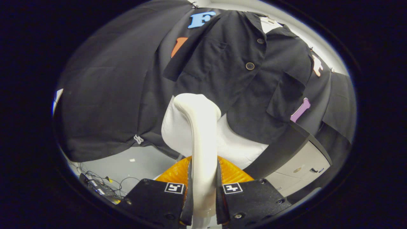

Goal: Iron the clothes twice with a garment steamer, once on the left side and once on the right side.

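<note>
A black short-sleeved shirt [235, 66] with round buttons and a chest pocket hangs on a white mannequin torso [178, 130] ahead of me. My gripper [203, 187] is shut on the white garment steamer [202, 136], both fingers pressing its slim handle. The steamer rises straight up from between the fingers and its curved head sits at the shirt's lower hem, near the button line. I cannot tell whether the head touches the cloth.
An orange ribbed base [229, 173] sits under the torso, just beyond the fingers. A white cabinet [302, 168] with a black strap across it stands to the right. Tangled cables [101, 184] lie on the pale floor to the left.
</note>
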### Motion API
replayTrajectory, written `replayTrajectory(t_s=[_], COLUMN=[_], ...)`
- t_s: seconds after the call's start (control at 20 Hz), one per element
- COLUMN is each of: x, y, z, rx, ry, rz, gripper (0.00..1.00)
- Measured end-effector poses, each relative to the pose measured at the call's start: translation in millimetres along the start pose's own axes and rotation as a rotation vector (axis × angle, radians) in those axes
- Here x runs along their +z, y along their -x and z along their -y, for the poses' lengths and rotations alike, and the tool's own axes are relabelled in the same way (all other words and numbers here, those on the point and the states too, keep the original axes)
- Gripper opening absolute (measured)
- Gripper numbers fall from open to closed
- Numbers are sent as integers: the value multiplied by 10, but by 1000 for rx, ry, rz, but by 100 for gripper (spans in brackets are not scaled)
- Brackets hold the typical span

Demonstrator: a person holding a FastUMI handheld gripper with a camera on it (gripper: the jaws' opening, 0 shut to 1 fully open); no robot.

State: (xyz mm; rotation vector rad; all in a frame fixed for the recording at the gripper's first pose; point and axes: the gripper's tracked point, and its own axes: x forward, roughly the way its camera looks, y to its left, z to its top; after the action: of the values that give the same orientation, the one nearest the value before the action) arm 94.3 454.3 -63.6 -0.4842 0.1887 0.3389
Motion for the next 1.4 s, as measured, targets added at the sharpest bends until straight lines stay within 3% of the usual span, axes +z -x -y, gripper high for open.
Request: replayTrajectory(t_s=[0.35,0.9,1.4], x=[-540,-1355,-2055], y=[427,1581,2358], z=[476,2256,2988], rx=[81,-8,-10], ry=[-108,-245,-326], rz=[-60,-87,-150], gripper=[31,31,31])
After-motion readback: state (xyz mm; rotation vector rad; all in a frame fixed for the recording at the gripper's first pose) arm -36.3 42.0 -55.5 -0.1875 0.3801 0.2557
